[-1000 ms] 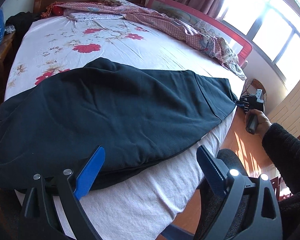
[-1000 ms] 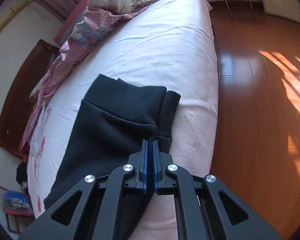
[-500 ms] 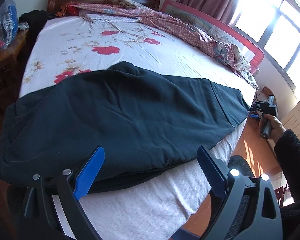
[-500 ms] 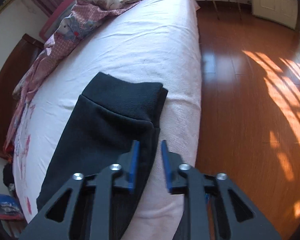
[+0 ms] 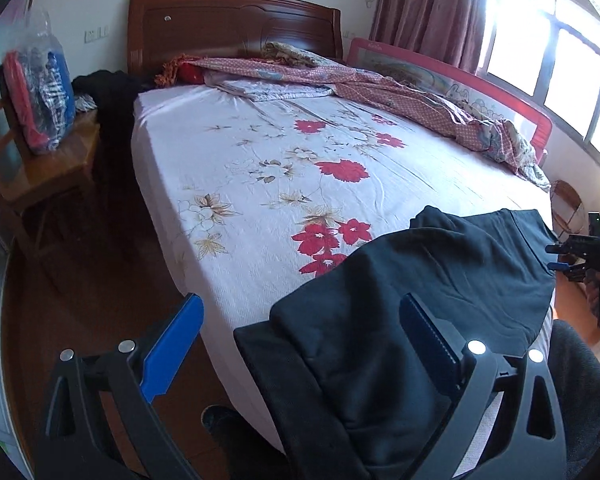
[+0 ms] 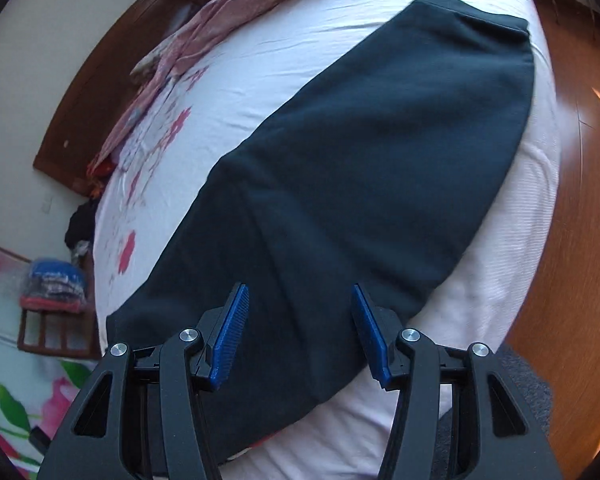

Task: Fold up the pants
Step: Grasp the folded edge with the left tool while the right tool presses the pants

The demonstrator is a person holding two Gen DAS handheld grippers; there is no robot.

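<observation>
The dark navy fleece pants (image 6: 352,168) lie along the near edge of the floral-sheeted bed (image 5: 260,184), one end drooping over its corner. Both claws, left (image 5: 300,332) and right (image 6: 298,332), are spread; the right, pinching the cuff a second ago, has apparently let go and pulled back.

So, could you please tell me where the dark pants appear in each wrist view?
Left wrist: pants fill the lower right, on the bed's near edge.
Right wrist: pants run diagonally through the centre, from the lower left to the upper right.
Shared landmark: wooden headboard, top centre left;, upper left.
</observation>
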